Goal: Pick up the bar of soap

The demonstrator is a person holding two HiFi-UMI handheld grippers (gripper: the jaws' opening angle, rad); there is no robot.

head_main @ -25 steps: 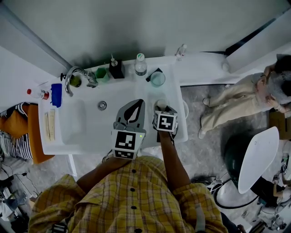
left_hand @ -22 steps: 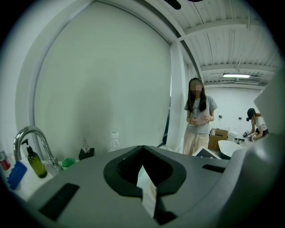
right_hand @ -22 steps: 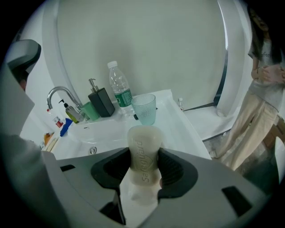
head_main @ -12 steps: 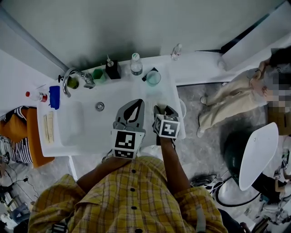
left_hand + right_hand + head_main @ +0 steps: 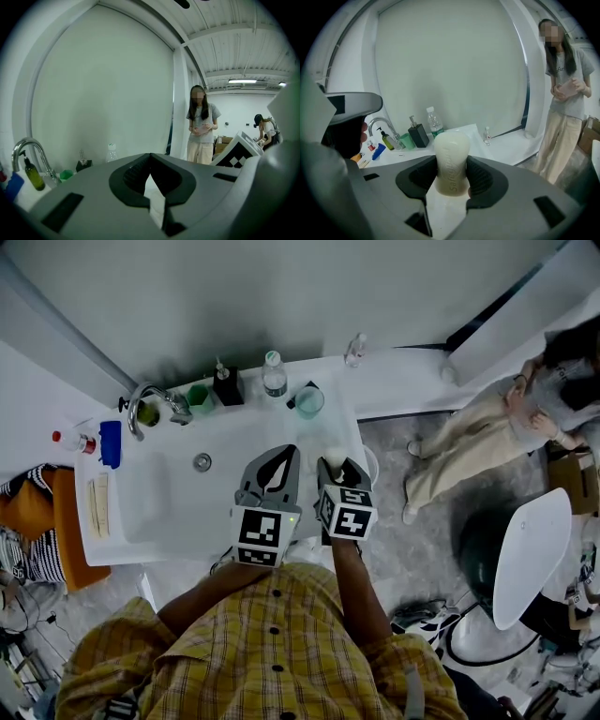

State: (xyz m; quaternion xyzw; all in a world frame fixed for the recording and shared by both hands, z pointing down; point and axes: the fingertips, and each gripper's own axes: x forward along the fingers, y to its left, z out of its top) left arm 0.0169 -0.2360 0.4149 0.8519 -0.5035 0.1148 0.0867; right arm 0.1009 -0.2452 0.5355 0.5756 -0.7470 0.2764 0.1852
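Observation:
The bar of soap (image 5: 451, 161) is cream-white with stamped lettering and stands upright between the right gripper's dark pads. My right gripper (image 5: 451, 180) is shut on it. In the head view the soap (image 5: 334, 457) shows as a pale lump at the tip of the right gripper (image 5: 336, 468), above the right edge of the white sink counter (image 5: 169, 512). My left gripper (image 5: 281, 456) hangs just to its left over the counter, its jaws closed to a point with nothing between them. Seen from the left gripper (image 5: 150, 157) itself, its pads meet at the tip.
Along the counter's back stand a faucet (image 5: 150, 399), a green cup (image 5: 198, 395), a black pump dispenser (image 5: 228, 385), a water bottle (image 5: 273, 373) and a teal cup (image 5: 308, 401). A drain (image 5: 202, 462) lies in the basin. A person (image 5: 487, 437) stands on the right, near a white chair (image 5: 525, 559).
My right gripper has drawn back a little toward my body with the soap held in it. The left gripper has hardly moved. The head camera has shifted slightly.

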